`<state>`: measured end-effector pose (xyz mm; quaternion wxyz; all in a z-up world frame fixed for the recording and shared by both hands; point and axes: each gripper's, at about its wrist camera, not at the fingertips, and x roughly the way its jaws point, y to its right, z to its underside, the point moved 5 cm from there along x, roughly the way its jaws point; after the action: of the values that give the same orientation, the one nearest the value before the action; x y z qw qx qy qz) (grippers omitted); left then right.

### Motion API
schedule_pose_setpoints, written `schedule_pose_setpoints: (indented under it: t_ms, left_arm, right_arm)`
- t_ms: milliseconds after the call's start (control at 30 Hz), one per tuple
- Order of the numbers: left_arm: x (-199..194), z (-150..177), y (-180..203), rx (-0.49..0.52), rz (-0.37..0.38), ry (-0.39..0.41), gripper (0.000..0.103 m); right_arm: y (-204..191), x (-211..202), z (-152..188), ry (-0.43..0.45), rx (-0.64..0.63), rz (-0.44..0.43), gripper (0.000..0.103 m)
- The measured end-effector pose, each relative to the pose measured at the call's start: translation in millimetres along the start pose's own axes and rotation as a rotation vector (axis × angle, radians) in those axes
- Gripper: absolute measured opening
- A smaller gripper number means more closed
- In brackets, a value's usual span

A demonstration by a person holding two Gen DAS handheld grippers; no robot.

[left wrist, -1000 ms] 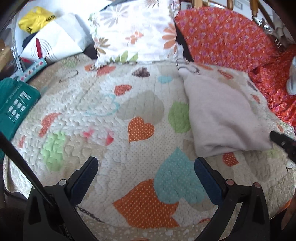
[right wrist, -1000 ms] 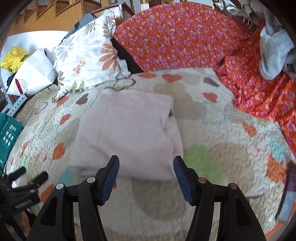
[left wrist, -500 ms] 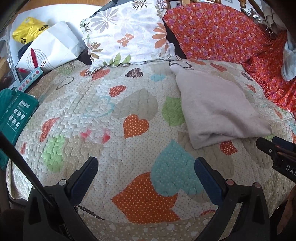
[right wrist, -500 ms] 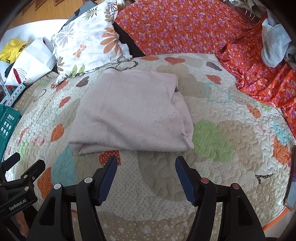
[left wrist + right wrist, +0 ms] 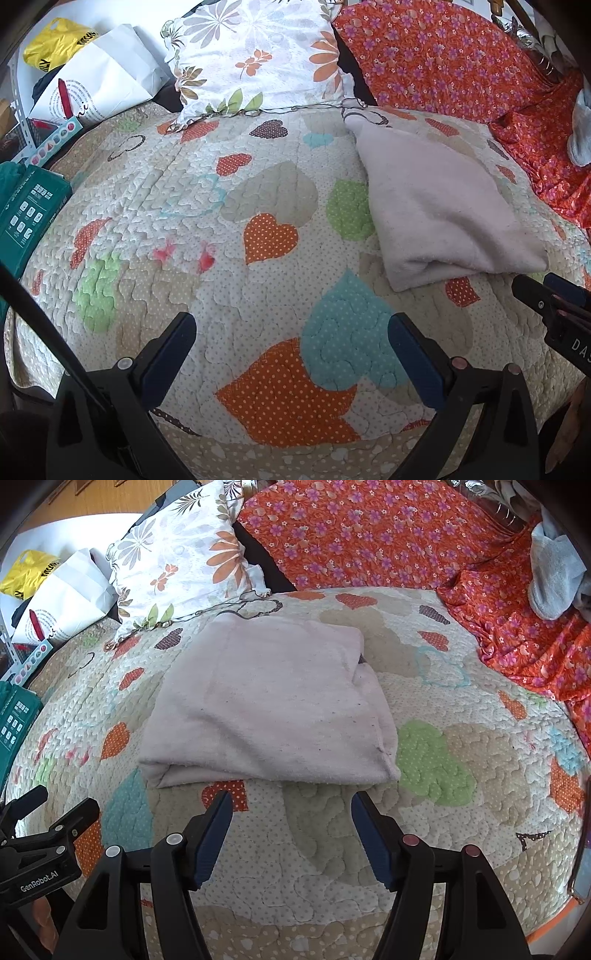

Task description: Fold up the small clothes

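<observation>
A pale pink garment (image 5: 269,701) lies folded into a flat rectangle on the heart-patterned quilt (image 5: 443,812). In the left wrist view it (image 5: 439,210) lies at the right. My right gripper (image 5: 291,808) is open and empty, just short of the garment's near edge and above the quilt. My left gripper (image 5: 291,332) is open and empty over the quilt (image 5: 184,221), to the left of the garment. The right gripper shows at the right edge of the left wrist view (image 5: 550,295); the left one shows at the lower left of the right wrist view (image 5: 48,812).
A floral pillow (image 5: 181,561) and an orange flowered cloth (image 5: 369,535) lie behind the garment. A grey cloth (image 5: 554,572) lies at the far right. A white bag (image 5: 99,81), a yellow bag (image 5: 55,40) and a teal box (image 5: 26,214) sit at the left.
Both grippers have drawn back toward the near edge of the quilt. The garment now lies farther from the right gripper's fingers. Both stay open.
</observation>
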<state>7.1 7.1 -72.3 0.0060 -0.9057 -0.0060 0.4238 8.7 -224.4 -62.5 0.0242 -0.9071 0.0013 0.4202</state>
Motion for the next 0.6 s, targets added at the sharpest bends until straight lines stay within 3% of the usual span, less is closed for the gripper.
schedule_pose_setpoints:
  t_ms: [600]
  left_arm:
    - [2.6,0.2,-3.3,-0.001,-0.029,-0.003,0.103]
  right_arm:
    - [1.5,0.7,-0.4,0.011,0.004,0.009,0.073]
